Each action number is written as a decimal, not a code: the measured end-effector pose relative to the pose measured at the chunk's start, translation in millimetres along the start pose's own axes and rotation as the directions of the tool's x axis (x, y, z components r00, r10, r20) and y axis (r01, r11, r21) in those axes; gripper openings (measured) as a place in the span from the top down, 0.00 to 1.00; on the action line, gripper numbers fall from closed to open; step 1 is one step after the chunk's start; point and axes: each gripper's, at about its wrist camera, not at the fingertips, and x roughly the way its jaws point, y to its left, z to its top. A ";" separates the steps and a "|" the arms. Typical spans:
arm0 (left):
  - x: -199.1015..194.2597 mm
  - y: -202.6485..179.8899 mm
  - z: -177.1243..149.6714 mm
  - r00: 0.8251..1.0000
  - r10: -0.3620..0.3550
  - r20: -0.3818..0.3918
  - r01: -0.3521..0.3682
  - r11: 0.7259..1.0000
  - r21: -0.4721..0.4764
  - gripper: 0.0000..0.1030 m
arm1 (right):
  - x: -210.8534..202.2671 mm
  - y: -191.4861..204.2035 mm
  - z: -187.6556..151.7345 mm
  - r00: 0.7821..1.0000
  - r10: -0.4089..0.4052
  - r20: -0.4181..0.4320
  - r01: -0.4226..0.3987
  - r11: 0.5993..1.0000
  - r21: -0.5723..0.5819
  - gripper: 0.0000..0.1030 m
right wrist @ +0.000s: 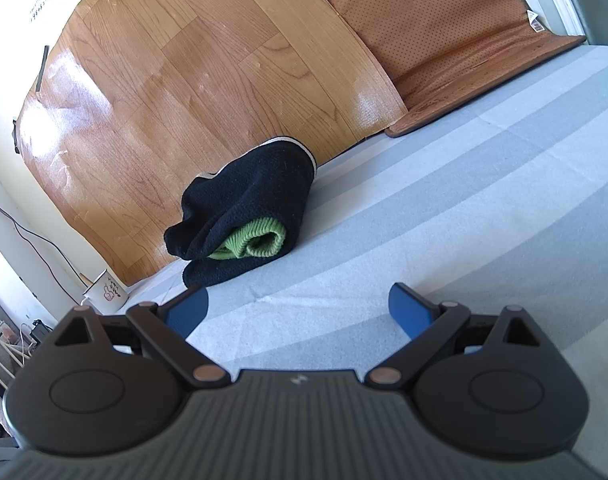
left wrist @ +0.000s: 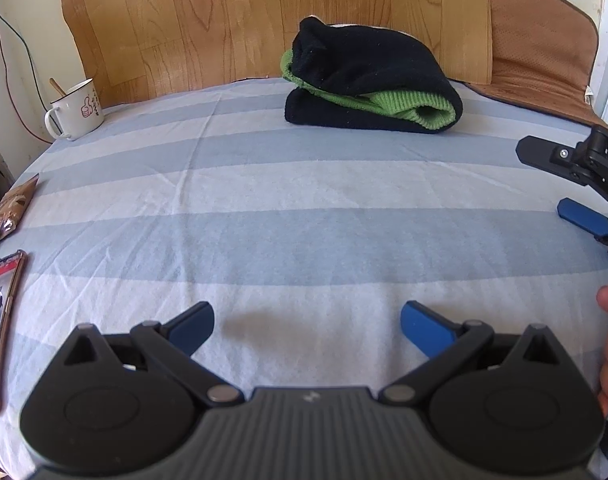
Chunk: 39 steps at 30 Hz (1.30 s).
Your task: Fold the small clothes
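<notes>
A folded black garment with green knit trim lies in a bundle at the far side of the striped blue-and-white sheet, against the wooden board. It also shows in the right wrist view. My left gripper is open and empty, low over the near part of the sheet, well short of the garment. My right gripper is open and empty, just in front of the garment. The right gripper also shows in the left wrist view at the right edge.
A white mug with a stick in it stands at the far left corner. A phone and a snack packet lie along the left edge. A brown cushion leans at the far right. A wooden board backs the bed.
</notes>
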 end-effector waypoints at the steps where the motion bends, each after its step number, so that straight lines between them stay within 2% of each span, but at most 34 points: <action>1: -0.7 0.1 -0.8 1.000 -0.001 0.005 0.001 1.000 -0.002 0.00 | -0.1 0.0 0.0 1.000 0.000 0.000 0.000 1.000 0.000 0.04; 5: -1.1 -0.1 -1.9 1.000 -0.003 0.021 0.003 1.000 -0.004 0.00 | -0.2 -0.1 0.3 1.000 0.000 0.000 0.000 1.000 0.000 0.04; 39: 1.3 0.5 -2.8 1.000 0.005 -0.003 -0.005 1.000 -0.002 0.00 | -1.1 -0.5 0.6 1.000 0.001 0.000 -0.001 1.000 0.001 0.04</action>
